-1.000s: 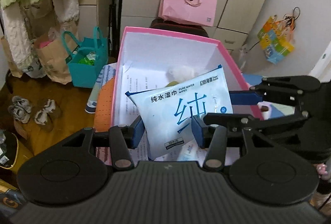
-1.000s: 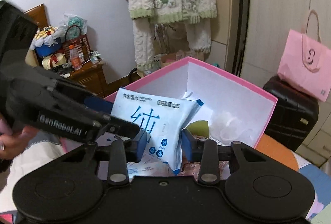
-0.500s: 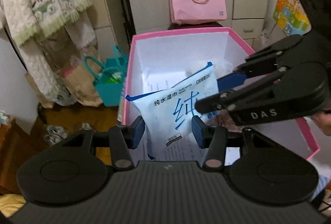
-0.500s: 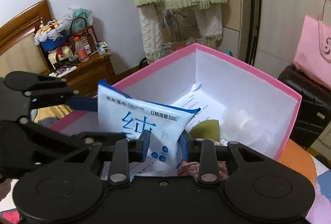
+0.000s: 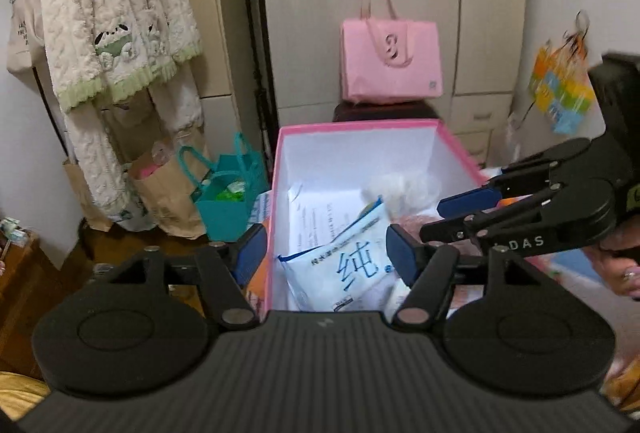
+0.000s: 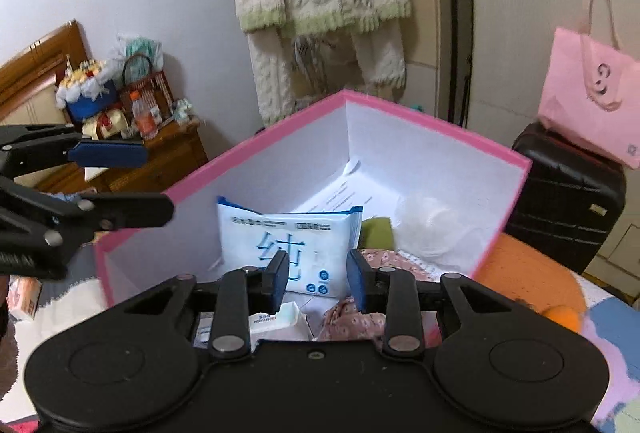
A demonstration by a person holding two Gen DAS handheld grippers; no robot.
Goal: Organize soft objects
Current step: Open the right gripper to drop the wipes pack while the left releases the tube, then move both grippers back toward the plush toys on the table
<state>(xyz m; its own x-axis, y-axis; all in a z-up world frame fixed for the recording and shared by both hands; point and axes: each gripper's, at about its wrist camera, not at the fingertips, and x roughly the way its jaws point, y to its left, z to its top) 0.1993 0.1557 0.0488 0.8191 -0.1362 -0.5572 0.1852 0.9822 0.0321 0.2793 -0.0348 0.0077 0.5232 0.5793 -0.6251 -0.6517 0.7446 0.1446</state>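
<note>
A white-and-blue pack of wet wipes [image 5: 340, 265] leans inside the pink box [image 5: 356, 128], on papers and other soft things. It also shows in the right wrist view [image 6: 292, 237], standing against the box's left wall [image 6: 240, 161]. My left gripper [image 5: 326, 253] is open, above the box's near left corner, clear of the pack. My right gripper [image 6: 318, 277] is open just in front of the pack, not touching it. A white fluffy item [image 6: 436, 225], a green item [image 6: 378, 231] and floral cloth [image 6: 360, 313] lie in the box.
A pink bag [image 5: 390, 61] sits on a black suitcase [image 6: 568, 189] behind the box. A teal bag [image 5: 228, 193] and a paper bag [image 5: 168, 189] stand on the floor at left. Pyjamas [image 5: 120, 33] hang at left. A wooden nightstand [image 6: 160, 157] holds clutter.
Both grippers have opened and let go of the wipes pack, which dropped to rest in the box. Both grippers have pulled back from it.
</note>
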